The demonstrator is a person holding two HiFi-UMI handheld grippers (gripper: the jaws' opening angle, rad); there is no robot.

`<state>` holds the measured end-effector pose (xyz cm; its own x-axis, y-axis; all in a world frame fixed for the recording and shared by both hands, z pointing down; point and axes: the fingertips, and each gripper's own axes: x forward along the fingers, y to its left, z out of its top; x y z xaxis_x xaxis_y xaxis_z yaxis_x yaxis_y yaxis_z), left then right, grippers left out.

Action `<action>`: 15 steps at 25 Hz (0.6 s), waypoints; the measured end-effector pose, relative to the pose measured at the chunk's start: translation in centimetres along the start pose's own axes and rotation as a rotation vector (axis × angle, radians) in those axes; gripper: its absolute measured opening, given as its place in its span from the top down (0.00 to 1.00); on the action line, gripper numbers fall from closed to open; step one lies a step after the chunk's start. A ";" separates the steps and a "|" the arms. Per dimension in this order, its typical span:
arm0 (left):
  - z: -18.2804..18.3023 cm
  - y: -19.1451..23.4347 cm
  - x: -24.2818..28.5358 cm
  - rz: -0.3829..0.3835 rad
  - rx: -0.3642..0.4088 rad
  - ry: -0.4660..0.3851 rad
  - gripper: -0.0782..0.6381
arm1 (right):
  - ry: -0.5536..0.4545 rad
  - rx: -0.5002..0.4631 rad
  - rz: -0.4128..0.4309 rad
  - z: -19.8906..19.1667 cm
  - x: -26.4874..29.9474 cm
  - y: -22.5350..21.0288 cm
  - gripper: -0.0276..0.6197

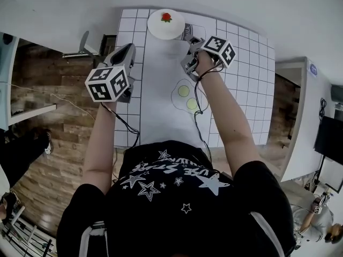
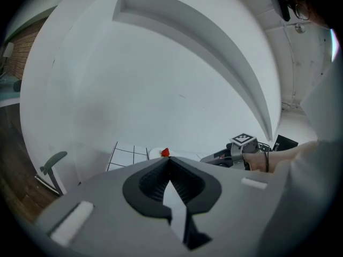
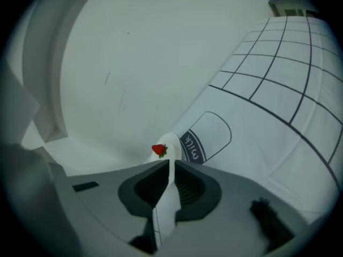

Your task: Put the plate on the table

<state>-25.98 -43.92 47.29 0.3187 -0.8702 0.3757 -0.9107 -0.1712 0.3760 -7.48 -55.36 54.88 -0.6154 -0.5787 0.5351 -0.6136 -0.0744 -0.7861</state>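
Note:
A white plate [image 1: 166,28] with a red strawberry [image 1: 166,17] on it rests on the far end of the table, on the white grid-printed cloth [image 1: 161,90]. My right gripper [image 1: 188,50] is shut just to the right of the plate, apart from it; its own view has the plate [image 3: 170,143] edge-on just past the closed tips [image 3: 170,164]. Over the table's left edge, my left gripper [image 1: 130,48] is raised and shut with nothing in it. In the left gripper view the plate [image 2: 156,153] peeks over the jaws [image 2: 168,160].
The cloth carries a printed fried egg [image 1: 187,96] in the middle and a printed milk carton [image 3: 206,138] next to the plate. A white wall [image 1: 241,4] runs behind the table. Wooden floor [image 1: 59,95] lies to the left, with a grey chair [image 2: 52,165] nearby.

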 end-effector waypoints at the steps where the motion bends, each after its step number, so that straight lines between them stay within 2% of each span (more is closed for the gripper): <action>1: 0.0 -0.3 -0.3 -0.007 0.002 -0.001 0.88 | -0.007 -0.003 0.008 -0.2 -0.5 0.5 0.91; 5: 0.3 -1.6 -2.0 -0.039 0.017 -0.019 0.88 | -0.029 0.000 0.043 -1.4 -2.8 2.3 0.91; 9: 1.4 -3.1 -3.6 -0.084 0.043 -0.051 0.88 | -0.120 -0.020 0.090 -1.7 -5.7 4.1 0.91; 12: 1.8 -4.2 -5.1 -0.114 0.067 -0.066 0.88 | -0.196 -0.062 0.121 -2.0 -8.2 5.5 0.91; 15: 1.8 -5.0 -6.3 -0.138 0.090 -0.072 0.88 | -0.251 -0.144 0.136 -2.7 -10.5 6.6 0.91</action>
<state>-23.86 -38.45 41.50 0.4251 -0.8662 0.2628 -0.8807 -0.3289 0.3408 -6.36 -47.56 44.90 -0.5661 -0.7591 0.3213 -0.6091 0.1227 -0.7835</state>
